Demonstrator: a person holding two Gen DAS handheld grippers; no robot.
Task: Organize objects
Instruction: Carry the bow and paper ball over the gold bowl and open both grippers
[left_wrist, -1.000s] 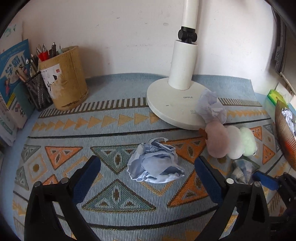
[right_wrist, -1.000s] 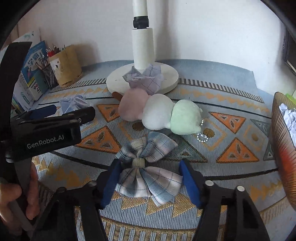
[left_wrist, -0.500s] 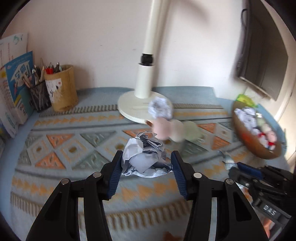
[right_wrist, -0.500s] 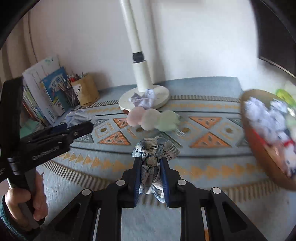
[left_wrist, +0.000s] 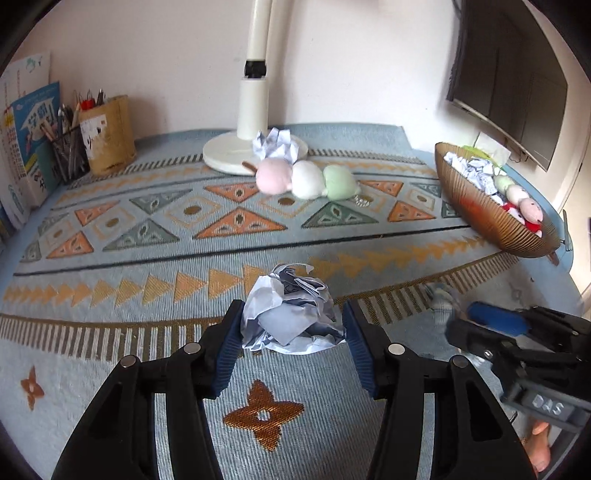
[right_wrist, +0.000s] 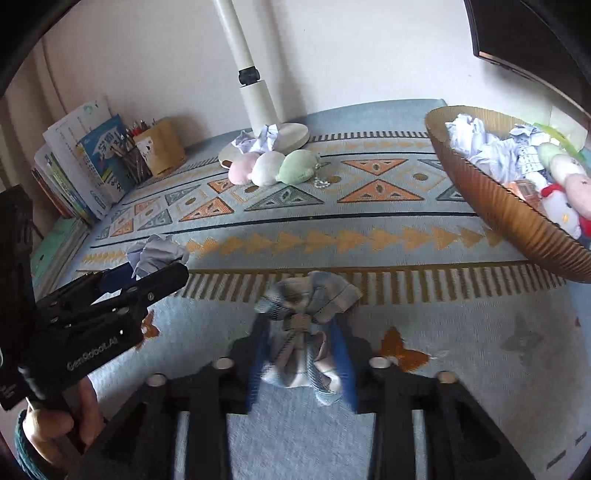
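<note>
Patterned rug (left_wrist: 155, 236) filling both frames; brown basket (right_wrist: 517, 218) at right edge, holding paper and plush; left gripper (left_wrist: 291, 334), lower centre, clamped on paper ball (left_wrist: 291, 314); right gripper (right_wrist: 301, 354), lower centre, jaws opening, plaid bow (right_wrist: 306, 332) between its blurred pads, grip uncertain.

2 loose paper balls (left_wrist: 291, 312) (left_wrist: 276, 143), 1 plaid bow (right_wrist: 306, 332), 1 plush skewer (left_wrist: 308, 179), 1 basket (left_wrist: 491, 218), 1 lamp (left_wrist: 255, 92)
</note>
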